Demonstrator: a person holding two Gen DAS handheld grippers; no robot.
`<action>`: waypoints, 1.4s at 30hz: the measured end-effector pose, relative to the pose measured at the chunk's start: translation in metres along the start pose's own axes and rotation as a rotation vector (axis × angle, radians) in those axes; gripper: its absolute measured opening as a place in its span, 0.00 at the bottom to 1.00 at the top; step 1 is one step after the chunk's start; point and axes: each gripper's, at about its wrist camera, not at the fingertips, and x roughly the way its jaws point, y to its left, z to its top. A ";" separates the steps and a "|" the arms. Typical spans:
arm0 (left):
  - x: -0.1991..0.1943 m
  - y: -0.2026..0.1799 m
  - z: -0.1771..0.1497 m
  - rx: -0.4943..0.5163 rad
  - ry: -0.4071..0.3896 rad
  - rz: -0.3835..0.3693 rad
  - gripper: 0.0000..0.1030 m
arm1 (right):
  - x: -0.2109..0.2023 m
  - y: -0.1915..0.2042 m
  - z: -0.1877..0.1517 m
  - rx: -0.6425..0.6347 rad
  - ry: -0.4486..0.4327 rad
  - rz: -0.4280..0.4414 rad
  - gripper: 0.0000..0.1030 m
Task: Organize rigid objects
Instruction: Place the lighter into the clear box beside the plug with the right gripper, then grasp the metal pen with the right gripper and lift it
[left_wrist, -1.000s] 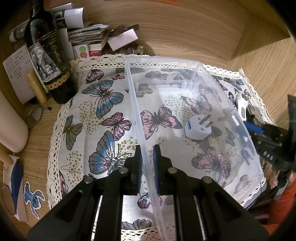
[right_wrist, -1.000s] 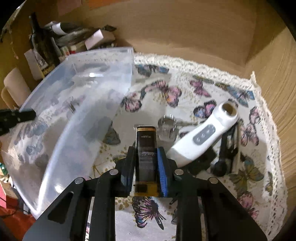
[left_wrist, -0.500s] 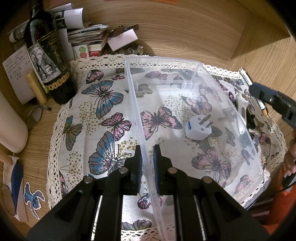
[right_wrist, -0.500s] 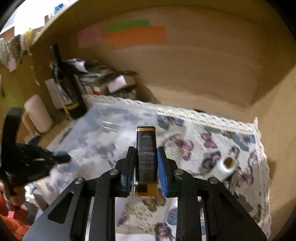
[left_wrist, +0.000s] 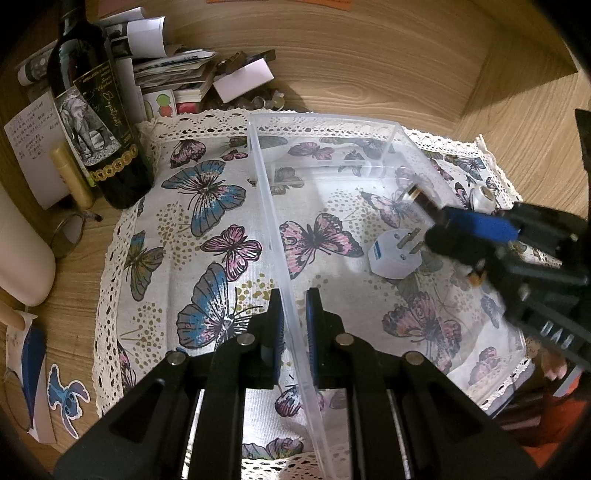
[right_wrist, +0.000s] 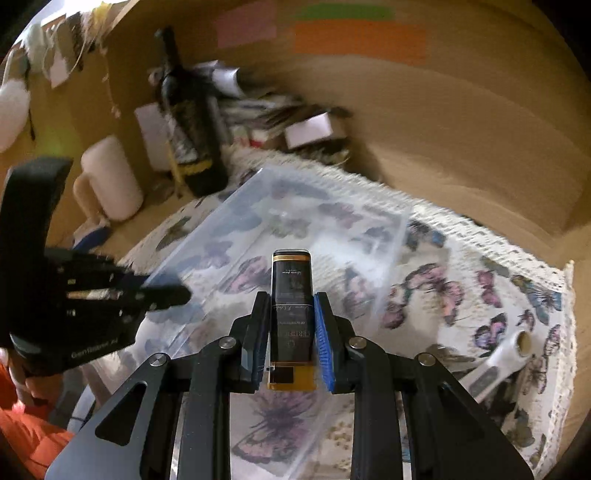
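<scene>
A clear plastic bin stands on the butterfly cloth, and my left gripper is shut on its near left wall. Inside the bin lies a white plug adapter. My right gripper is shut on a slim dark bottle with gold ends. In the left wrist view that right gripper reaches in from the right above the bin, with the dark bottle's gold tip poking forward. The right wrist view shows the bin below and ahead, and the left gripper at its left edge.
A white handheld device lies on the cloth right of the bin. A dark wine bottle, a stack of papers and a white cylinder crowd the back left. Wooden walls close in behind and on the right.
My right gripper lifted the dark bottle off the cloth beside the white device and carried it left, above the bin. The left gripper kept its hold on the bin wall.
</scene>
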 end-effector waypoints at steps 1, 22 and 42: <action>0.000 0.000 0.000 0.002 -0.001 0.000 0.11 | 0.003 0.003 -0.001 -0.011 0.009 0.002 0.21; 0.001 -0.003 -0.002 0.006 -0.001 0.004 0.12 | 0.011 -0.006 -0.007 0.047 0.060 0.008 0.24; 0.004 -0.003 -0.001 0.004 0.000 -0.002 0.12 | -0.067 -0.120 -0.032 0.299 -0.086 -0.384 0.35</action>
